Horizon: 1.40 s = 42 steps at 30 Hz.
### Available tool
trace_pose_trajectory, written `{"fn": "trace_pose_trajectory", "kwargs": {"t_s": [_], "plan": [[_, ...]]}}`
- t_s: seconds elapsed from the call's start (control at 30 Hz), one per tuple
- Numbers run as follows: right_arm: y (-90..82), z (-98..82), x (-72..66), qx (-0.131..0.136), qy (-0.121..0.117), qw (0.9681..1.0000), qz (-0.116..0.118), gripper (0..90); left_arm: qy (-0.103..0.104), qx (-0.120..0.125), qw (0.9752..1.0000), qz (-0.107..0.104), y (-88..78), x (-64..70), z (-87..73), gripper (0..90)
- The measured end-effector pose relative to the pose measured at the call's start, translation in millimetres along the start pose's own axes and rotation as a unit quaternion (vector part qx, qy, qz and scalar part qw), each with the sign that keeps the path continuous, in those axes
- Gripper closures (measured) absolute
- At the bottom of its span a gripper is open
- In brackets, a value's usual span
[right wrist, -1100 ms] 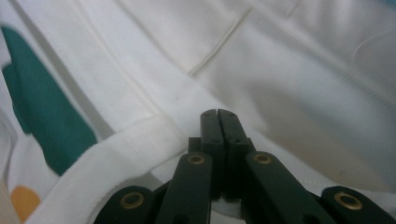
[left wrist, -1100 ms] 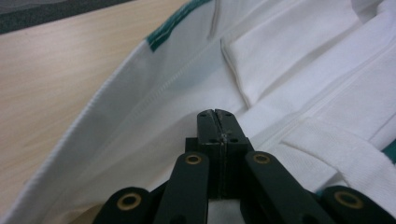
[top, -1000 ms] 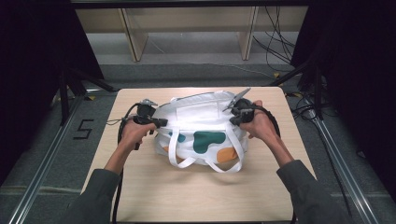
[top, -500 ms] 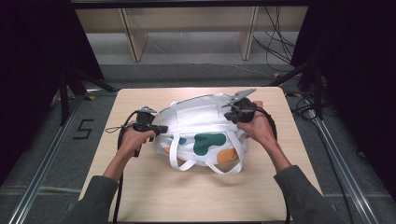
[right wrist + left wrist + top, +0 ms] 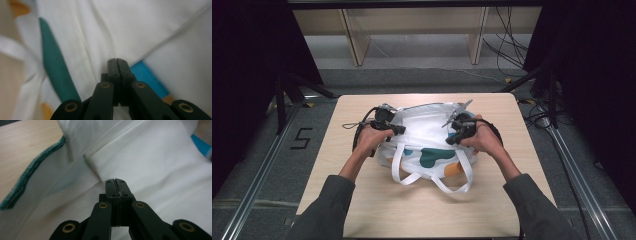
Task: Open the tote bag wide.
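Moved: my left gripper (image 5: 388, 126) has slid inward along the bag (image 5: 427, 135)
Left jaws: together — no cloth visibly caught
Right gripper (image 5: 458, 131): jaws together too
Bag: mid-table (image 5: 362, 200), between both grippers

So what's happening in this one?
A person stands at a wooden table working on a white tote bag printed with green and orange patches, its handles lying toward them. The left gripper is at the bag's left side and the right gripper at its right side. Both pairs of jaws are shut with white fabric right at their tips; whether cloth is actually pinched I cannot tell.
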State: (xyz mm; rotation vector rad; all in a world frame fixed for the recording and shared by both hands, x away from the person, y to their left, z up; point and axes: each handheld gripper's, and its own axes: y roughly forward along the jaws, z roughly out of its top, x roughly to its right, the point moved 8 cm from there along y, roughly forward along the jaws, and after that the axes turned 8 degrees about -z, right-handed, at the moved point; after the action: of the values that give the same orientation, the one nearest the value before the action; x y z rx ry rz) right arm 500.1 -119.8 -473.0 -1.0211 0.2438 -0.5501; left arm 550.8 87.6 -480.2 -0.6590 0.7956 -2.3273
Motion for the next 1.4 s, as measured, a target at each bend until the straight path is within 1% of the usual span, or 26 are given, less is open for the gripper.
{"fn": "trace_pose_trajectory", "kwargs": {"t_s": [0.1, 0.2, 0.3, 0.37, 0.4, 0.43, 0.47, 0.5, 0.53, 0.57, 0.6, 0.67, 0.73, 0.77, 0.8, 0.83, 0.87, 0.9, 0.97, 1.03, 1.13, 1.17, 1.23, 1.3, 1.33, 1.4], "plan": [[0.7, -14.0, -21.1, -0.019, -0.019, 0.9994, 0.021, 90.0, -0.007, -0.005, 1.0000, -0.005, 4.1, -2.0, 1.2, 89.3], [11.8, -31.9, -43.6, -0.050, -0.065, 0.9966, 0.003, 90.0, -0.001, -0.011, 0.9999, 0.000, 4.4, -2.3, 2.3, 89.3], [12.6, -33.3, -47.1, -0.054, -0.070, 0.9961, -0.004, 90.0, 0.000, -0.008, 0.9999, 0.009, 3.4, -0.4, 2.9, 89.2], [5.4, -25.8, -41.8, -0.027, -0.055, 0.9981, -0.010, 90.0, 0.016, -0.011, 0.9998, -0.005, -4.2, 8.1, 0.0, 88.3], [5.4, -25.8, -41.8, -0.027, -0.055, 0.9981, -0.010, 90.0, 0.016, -0.011, 0.9998, -0.005, -4.2, 8.1, 0.0, 87.9], [-0.7, -14.3, -32.7, 0.024, -0.040, 0.9984, -0.031, 89.2, 0.022, -0.012, 0.9996, -0.011, -7.0, 11.5, -2.7, 87.6], [-0.7, -14.3, -32.7, 0.024, -0.040, 0.9984, -0.031, 89.2, 0.025, -0.011, 0.9995, -0.013, -9.1, 14.3, -5.6, 87.6], [-3.7, -7.3, -28.5, 0.050, -0.034, 0.9974, -0.039, 89.2, 0.029, -0.013, 0.9992, -0.022, -10.5, 17.8, -9.8, 87.3], [-9.0, 5.7, -23.3, 0.079, -0.012, 0.9948, -0.062, 89.6, 0.034, -0.017, 0.9989, -0.029, -10.2, 23.0, -16.2, 87.3], [-10.3, 11.9, -22.0, 0.080, -0.019, 0.9936, -0.078, 90.0, 0.036, -0.018, 0.9986, -0.035, -9.5, 25.6, -19.0, 87.6], [-10.3, 11.9, -22.0, 0.080, -0.019, 0.9936, -0.078, 90.0, 0.036, -0.018, 0.9986, -0.035, -9.5, 25.6, -19.0, 87.9], [-2.9, 35.5, -28.7, 0.088, -0.041, 0.9917, -0.085, 90.0, 0.029, -0.022, 0.9985, -0.040, -7.6, 28.0, -24.8, 88.3], [3.5, 42.9, -30.9, 0.086, -0.056, 0.9908, -0.089, 90.0, 0.029, -0.027, 0.9982, -0.044, -8.6, 28.1, -26.1, 88.9], [20.1, 53.9, -39.2, 0.069, -0.071, 0.9922, -0.076, 90.0, 0.029, -0.036, 0.9977, -0.050, -9.5, 28.5, -29.6, 89.0], [20.1, 53.9, -39.2, 0.069, -0.071, 0.9922, -0.076, 90.0, 0.033, -0.048, 0.9969, -0.054, -10.7, 28.7, -33.0, 89.0], [34.7, 56.7, -44.9, 0.054, -0.084, 0.9928, -0.067, 90.0, 0.030, -0.047, 0.9967, -0.059, -9.7, 31.0, -36.7, 89.4], [42.7, 55.4, -45.6, 0.039, -0.094, 0.9920, -0.075, 90.0, 0.043, -0.072, 0.9942, -0.067, -11.3, 33.0, -50.0, 89.5], [50.8, 53.4, -43.1, 0.025, -0.108, 0.9890, -0.098, 90.0, 0.042, -0.074, 0.9939, -0.070, -11.8, 34.7, -56.0, 89.5], [56.4, 56.5, -40.0, 0.034, -0.102, 0.9893, -0.099, 90.0, 0.043, -0.074, 0.9937, -0.073, -13.7, 35.8, -61.4, 89.6], [57.9, 61.1, -31.2, 0.039, -0.097, 0.9868, -0.124, 90.0, 0.045, -0.070, 0.9931, -0.082, -18.7, 38.0, -69.3, 89.6], [62.8, 65.0, -24.0, 0.038, -0.087, 0.9870, -0.130, 90.0, 0.041, -0.067, 0.9933, -0.085, -20.8, 40.2, -77.1, 89.6], [67.7, 71.8, -12.0, 0.034, -0.094, 0.9810, -0.166, 90.0, 0.042, -0.066, 0.9931, -0.087, -21.6, 40.6, -78.5, 89.7], [70.8, 74.4, -7.2, 0.032, -0.087, 0.9807, -0.172, 90.0, 0.040, -0.061, 0.9932, -0.090, -22.0, 41.1, -79.1, 89.7], [76.6, 78.7, 5.8, 0.027, -0.092, 0.9744, -0.203, 90.0, 0.038, -0.058, 0.9934, -0.092, -22.0, 41.6, -79.1, 89.7], [80.9, 84.8, 18.1, 0.023, -0.079, 0.9741, -0.210, 90.0, 0.040, -0.057, 0.9935, -0.090, -22.2, 41.5, -78.7, 89.7], [81.4, 88.0, 23.6, 0.019, -0.071, 0.9725, -0.221, 90.0, 0.042, -0.059, 0.9933, -0.090, -22.3, 41.4, -78.7, 89.7]]}}
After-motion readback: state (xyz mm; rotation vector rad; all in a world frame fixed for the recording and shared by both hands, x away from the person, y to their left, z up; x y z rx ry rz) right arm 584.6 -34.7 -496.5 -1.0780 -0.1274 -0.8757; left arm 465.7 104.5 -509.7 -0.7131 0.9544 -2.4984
